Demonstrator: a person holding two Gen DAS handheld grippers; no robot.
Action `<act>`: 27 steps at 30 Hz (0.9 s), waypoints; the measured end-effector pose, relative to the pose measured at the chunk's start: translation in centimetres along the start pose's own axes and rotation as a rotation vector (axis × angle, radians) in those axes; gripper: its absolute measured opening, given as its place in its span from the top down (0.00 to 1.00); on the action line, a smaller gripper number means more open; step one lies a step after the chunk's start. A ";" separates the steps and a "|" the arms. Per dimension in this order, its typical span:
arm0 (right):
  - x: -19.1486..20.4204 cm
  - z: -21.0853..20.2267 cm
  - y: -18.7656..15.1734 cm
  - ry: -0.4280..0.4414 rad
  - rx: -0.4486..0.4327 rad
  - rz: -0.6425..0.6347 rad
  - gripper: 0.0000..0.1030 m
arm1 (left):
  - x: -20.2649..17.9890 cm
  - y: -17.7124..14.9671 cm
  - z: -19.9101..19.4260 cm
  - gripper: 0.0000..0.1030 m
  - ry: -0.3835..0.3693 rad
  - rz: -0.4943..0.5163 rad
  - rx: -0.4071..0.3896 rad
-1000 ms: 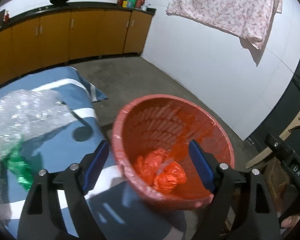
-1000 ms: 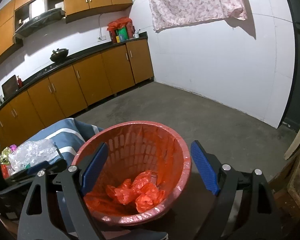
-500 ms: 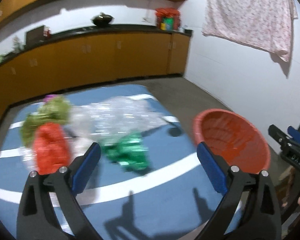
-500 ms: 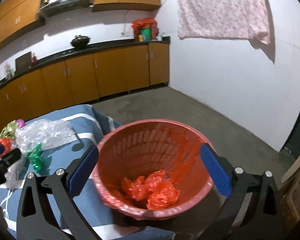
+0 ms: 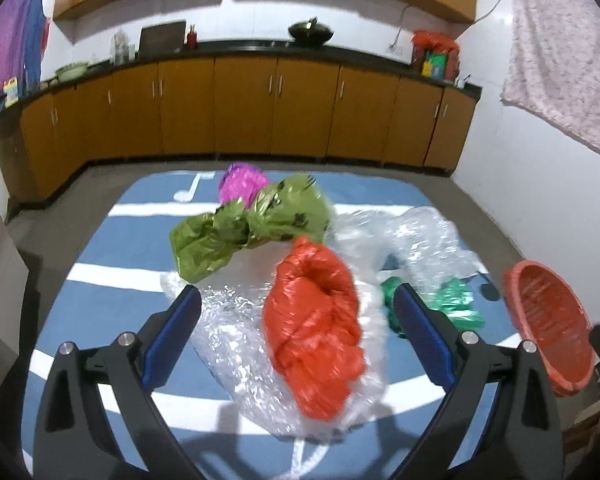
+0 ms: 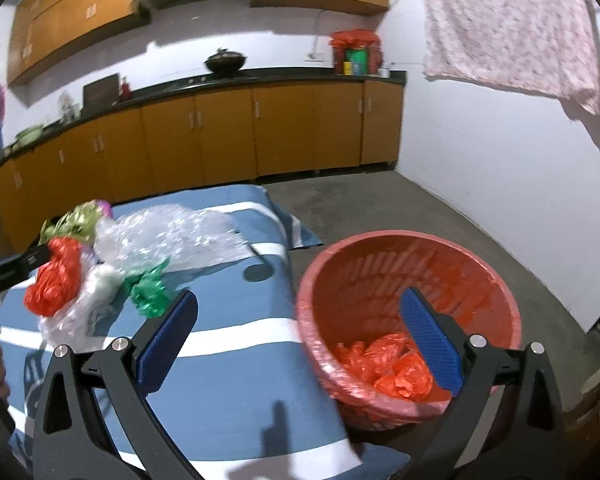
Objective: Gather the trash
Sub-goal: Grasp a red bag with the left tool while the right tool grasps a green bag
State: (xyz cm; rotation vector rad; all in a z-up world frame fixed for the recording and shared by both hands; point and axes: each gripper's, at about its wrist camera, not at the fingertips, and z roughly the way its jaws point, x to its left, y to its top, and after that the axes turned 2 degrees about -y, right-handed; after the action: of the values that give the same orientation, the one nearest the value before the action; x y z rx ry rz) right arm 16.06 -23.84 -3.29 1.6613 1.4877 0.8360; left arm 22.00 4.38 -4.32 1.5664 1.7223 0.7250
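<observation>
Blue-padded left hand-held gripper [image 5: 296, 320] hovers agape over the red bag [image 5: 314, 330]; right hand-held gripper [image 6: 298, 334] likewise agape.

A heap of trash sits on the cloth-covered table [image 5: 100, 248]: the crumpled bag [image 5: 314, 332] lies on bubble wrap [image 5: 420, 240] at the front, a foil wrapper [image 5: 252, 228] behind it, another wrapper [image 5: 242, 182] further back. The basket [image 6: 408, 312] stands just off the table's right edge, bags [image 6: 388, 364] in its bottom. Cabinets [image 5: 260, 112] line the wall behind.
</observation>
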 end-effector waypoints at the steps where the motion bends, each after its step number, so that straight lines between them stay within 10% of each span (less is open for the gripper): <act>1: 0.3 0.0 -0.1 0.001 0.002 -0.010 0.03 | 0.1 0.0 0.6 0.08 0.001 -0.003 0.017; 13: 0.4 1.2 -0.3 -0.001 0.038 -0.015 0.03 | 0.2 -0.2 5.2 0.43 -0.036 -0.009 0.133; 27: 4.3 2.8 0.0 0.109 0.071 -0.032 0.03 | 1.7 -0.6 -0.8 0.46 -0.102 -0.022 0.014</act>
State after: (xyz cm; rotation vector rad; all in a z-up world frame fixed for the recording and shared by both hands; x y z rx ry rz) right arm 18.96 -19.84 -4.74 1.6614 1.6317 0.8778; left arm 20.91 6.05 -4.52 1.5638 1.6708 0.6134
